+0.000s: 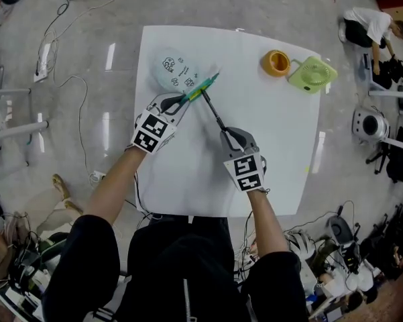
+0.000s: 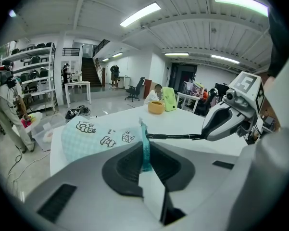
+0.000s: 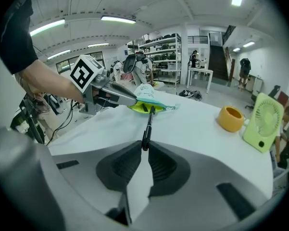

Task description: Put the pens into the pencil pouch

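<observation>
One wide workshop room, with strip lights (image 2: 139,14), shelves (image 2: 24,66) and a staircase (image 2: 89,71), has a grey polished floor (image 1: 87,19). On it stands a white table (image 1: 281,153). The pale blue pencil pouch (image 1: 173,69) lies at the table's far left, and a green fan (image 1: 312,74) and an orange cup (image 1: 276,63) stand at the far right. The left gripper (image 1: 183,102) pinches the pouch's teal edge. The right gripper (image 1: 226,132) clamps a black pen (image 1: 213,109) by its near end, the far end at the pouch's mouth.

The pale blue checked pencil pouch (image 1: 171,71), printed with cartoon figures, lies on the white worktop (image 1: 275,146), its teal-edged mouth open with yellow-green lining showing. A slim black pen (image 1: 214,112) slants toward the pouch, tip at the mouth.
</observation>
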